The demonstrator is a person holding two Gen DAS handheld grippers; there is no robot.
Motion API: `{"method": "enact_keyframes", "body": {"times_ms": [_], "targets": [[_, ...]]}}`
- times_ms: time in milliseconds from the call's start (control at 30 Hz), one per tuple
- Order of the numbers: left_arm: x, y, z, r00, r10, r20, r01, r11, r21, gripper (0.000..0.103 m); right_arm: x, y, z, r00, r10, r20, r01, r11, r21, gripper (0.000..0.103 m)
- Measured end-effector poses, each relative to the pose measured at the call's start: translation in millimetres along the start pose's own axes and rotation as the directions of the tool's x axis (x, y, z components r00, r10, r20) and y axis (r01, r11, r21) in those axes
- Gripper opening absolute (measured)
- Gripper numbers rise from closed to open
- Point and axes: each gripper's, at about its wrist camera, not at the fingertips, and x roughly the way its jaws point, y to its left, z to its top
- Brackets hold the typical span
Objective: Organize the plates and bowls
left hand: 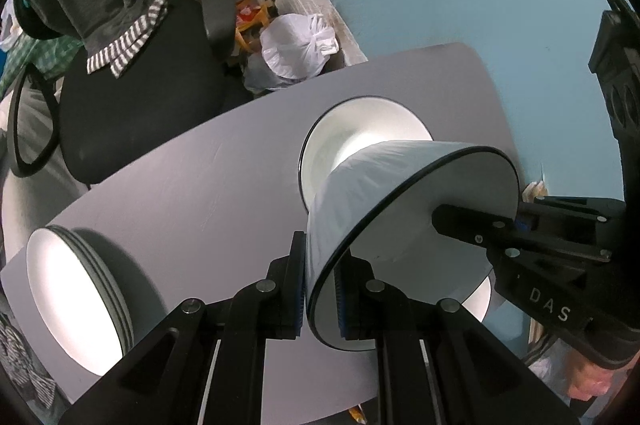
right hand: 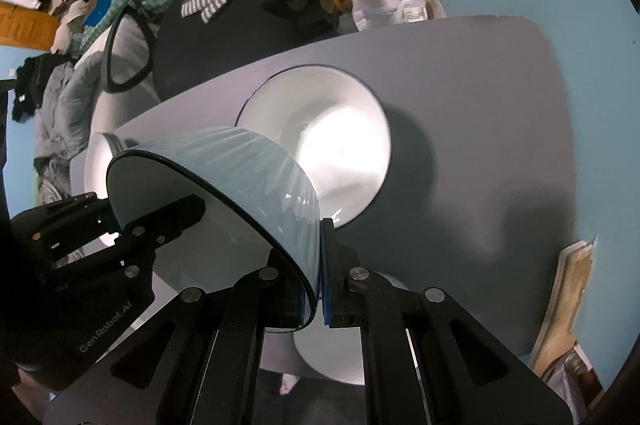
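Bowl (left hand: pixel 360 201): pale blue-white outside, ribbed with fine vertical fluting, glossy; plain white inside; thin dark line around the rim. Round, deep, steep-walled. It hung tipped on its side above the grey table (left hand: pixel 192 193), touching nothing below it.

Left tongs (left hand: pixel 320 289) clenched on the bowl's rim, one blue-padded finger outside the wall, one inside. Right tongs (right hand: pixel 316 277) gripped the opposite part of the rim the same way. Both black, angular, with silver pivot pins.

Beneath and beyond the bowl, a wide white dish (right hand: pixel 332 141) with a dark rim rested on the table. A stack of white plates (left hand: pixel 76 297) sat near the table's left edge. Table top matte, smooth, with rounded corners.

Behind the table: a black fabric office chair (left hand: pixel 136 105) and a tied white plastic bag (left hand: pixel 298 45).
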Motion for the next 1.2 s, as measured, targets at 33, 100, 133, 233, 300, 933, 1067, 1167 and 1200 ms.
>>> {"method": "enact_keyframes", "body": {"times_ms": [33,100,133,233,300,933,1067,1167,1200], "targets": [[1,-2,4,1.0,0.0,-0.003,0.0,1.0,-0.002,0.011,-2,-3,1,1.0,-0.001,0.001,0.001,1.0,0.002,0.006],[3,-3,9,1.0,0.002,-0.009,-0.002,1.0,0.0,0.011,-1,-6,5,1.0,-0.002,0.001,0.002,1.0,0.012,0.006],[4,-4,11,1.0,0.001,-0.013,0.0,1.0,0.002,0.011,-2,-8,6,1.0,-0.002,0.001,0.002,1.0,0.014,0.006],[8,-7,20,1.0,0.003,-0.02,-0.002,1.0,0.005,0.011,0,-14,13,1.0,0.0,-0.003,0.0,1.0,0.029,0.006],[10,-10,24,1.0,0.01,-0.022,-0.01,1.0,0.011,0.011,0,-16,16,1.0,-0.003,-0.004,0.004,0.999,0.034,0.006],[36,-17,38,0.994,0.031,-0.105,-0.029,0.999,0.015,0.011,13,-34,34,0.998,0.003,-0.059,0.001,0.998,0.07,0.006],[37,-14,40,0.994,0.013,-0.11,-0.014,1.0,-0.006,0.011,14,-35,36,0.998,0.006,-0.067,-0.001,0.997,0.074,0.006],[38,-12,41,0.994,0.001,-0.11,-0.004,1.0,-0.025,0.011,15,-34,39,0.997,0.005,-0.082,0.001,0.997,0.074,0.009],[38,-11,41,0.994,-0.003,-0.112,-0.001,0.999,-0.033,0.011,16,-33,40,0.996,0.002,-0.088,0.005,0.997,0.073,0.01]]}}
